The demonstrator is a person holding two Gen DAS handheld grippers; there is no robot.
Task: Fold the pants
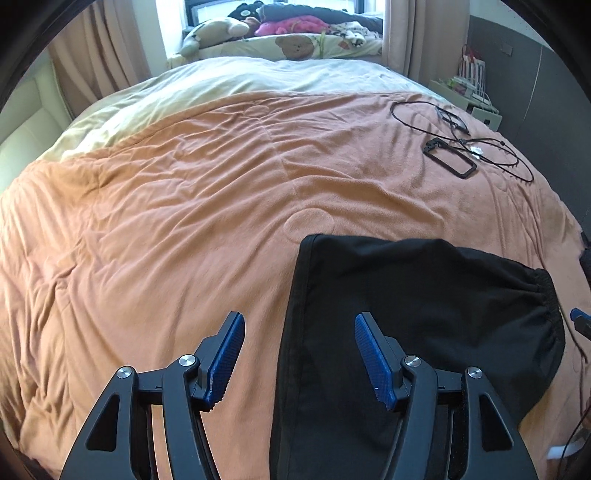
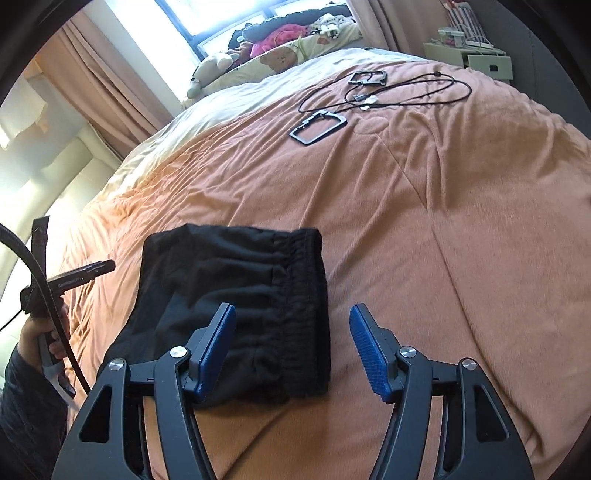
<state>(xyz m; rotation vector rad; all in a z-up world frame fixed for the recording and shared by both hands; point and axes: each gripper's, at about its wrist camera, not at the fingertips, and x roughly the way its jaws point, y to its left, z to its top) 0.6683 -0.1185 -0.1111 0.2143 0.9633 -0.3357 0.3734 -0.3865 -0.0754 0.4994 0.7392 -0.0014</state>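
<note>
Black pants (image 1: pixel 413 306) lie folded into a compact rectangle on the orange blanket (image 1: pixel 177 229). Their gathered elastic waistband (image 2: pixel 299 302) faces right. My left gripper (image 1: pixel 299 354) is open and empty, hovering over the pants' left folded edge. My right gripper (image 2: pixel 291 350) is open and empty, hovering over the waistband end of the pants (image 2: pixel 229 280). The left gripper's handle (image 2: pixel 62 284) and the hand holding it show at the left of the right wrist view.
Black cables (image 1: pixel 461 133) and a black rectangular frame (image 1: pixel 450 157) lie on the far right of the bed, also in the right wrist view (image 2: pixel 319 127). Pillows and plush toys (image 1: pixel 280 29) sit at the head. A nightstand (image 1: pixel 476 99) stands at the right.
</note>
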